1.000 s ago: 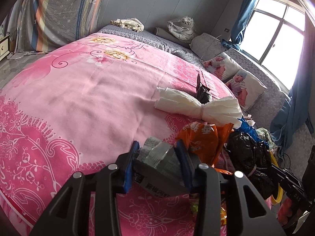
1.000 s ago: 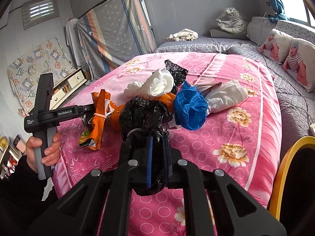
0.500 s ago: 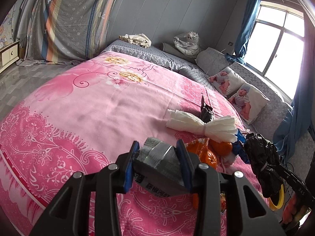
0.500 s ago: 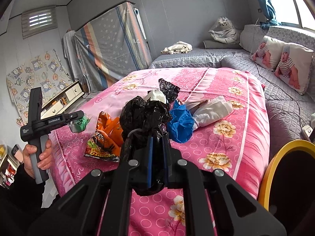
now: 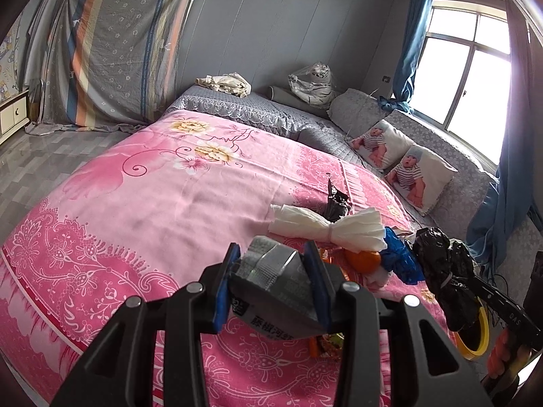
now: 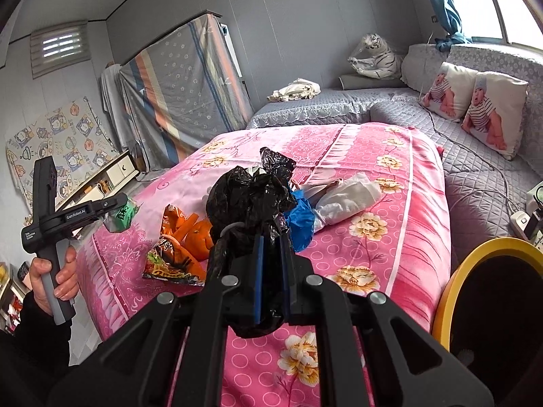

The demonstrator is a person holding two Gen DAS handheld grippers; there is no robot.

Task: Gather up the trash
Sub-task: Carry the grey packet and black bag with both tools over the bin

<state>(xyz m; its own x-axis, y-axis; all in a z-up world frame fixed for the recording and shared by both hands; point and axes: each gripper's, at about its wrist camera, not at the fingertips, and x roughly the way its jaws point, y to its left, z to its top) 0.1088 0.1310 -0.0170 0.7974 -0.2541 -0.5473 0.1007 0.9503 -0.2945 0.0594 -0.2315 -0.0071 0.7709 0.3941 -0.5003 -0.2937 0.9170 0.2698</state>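
Observation:
My left gripper [image 5: 271, 271] is shut on a silver-green snack wrapper [image 5: 275, 281], held above the pink bed's near edge; it also shows in the right wrist view [image 6: 122, 215]. My right gripper [image 6: 271, 254] is shut on a tied black plastic bag [image 6: 251, 196], lifted over the bed; the bag also shows in the left wrist view [image 5: 444, 264]. On the bed lie an orange snack packet [image 6: 176, 254], an orange fruit [image 5: 364, 259], a blue bag [image 6: 302, 217], a tied white paper bundle [image 5: 325, 229] and a small black bag [image 5: 336, 203].
A yellow-rimmed bin [image 6: 488, 291] stands on the floor at the right of the bed. Grey sofa with two baby-print cushions [image 5: 404, 159] lies beyond. A drawer unit [image 6: 112, 173] stands at the left wall.
Both grippers have pulled back and up from the trash pile with their loads. The orange packet, lifted a second ago, now lies on the bed.

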